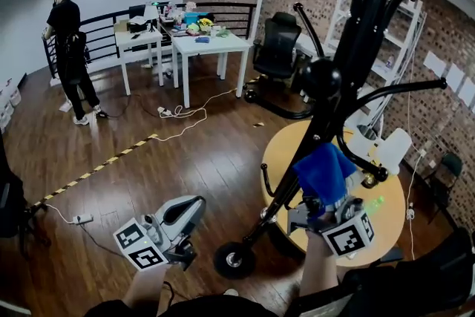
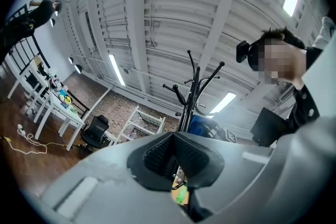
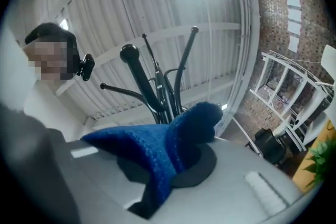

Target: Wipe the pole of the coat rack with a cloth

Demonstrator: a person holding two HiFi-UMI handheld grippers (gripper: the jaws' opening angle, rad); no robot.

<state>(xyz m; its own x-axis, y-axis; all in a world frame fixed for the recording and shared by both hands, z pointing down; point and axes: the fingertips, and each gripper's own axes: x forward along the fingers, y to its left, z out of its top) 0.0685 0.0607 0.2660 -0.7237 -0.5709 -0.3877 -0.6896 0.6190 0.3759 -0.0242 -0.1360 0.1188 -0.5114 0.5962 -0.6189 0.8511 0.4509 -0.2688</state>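
The right gripper [image 1: 326,210] is clenched on a blue cloth [image 1: 324,168], pinching it low so that a loose peak stands up past the jaws, probably to leave soft fabric rather than hard gripper to meet the metal. The cloth sits low on the black pole [image 1: 349,63], just right of it in the head view. Whether it touches the pole I cannot tell, since the right gripper view shows the pole rising close behind the fold. The left gripper [image 2: 176,157] hangs lower and well to the left, its ribbed pads closed together on nothing; it looks parked out of the way, though it could steady the rack if the wipe pushes it. The pole leans across the head view from the wheeled base [image 1: 234,260] up towards the top right, so a stroke should follow that slant. Upward, there is a free run of pole until the knob and curved hooks [image 1: 401,89] branch out, and these could snag the cloth. Downward, the run is short before the base legs. The round yellow surface [image 1: 286,148] stands close behind the rack on the right and crowds that side, while the wooden floor [image 1: 148,159] to the left lies open.
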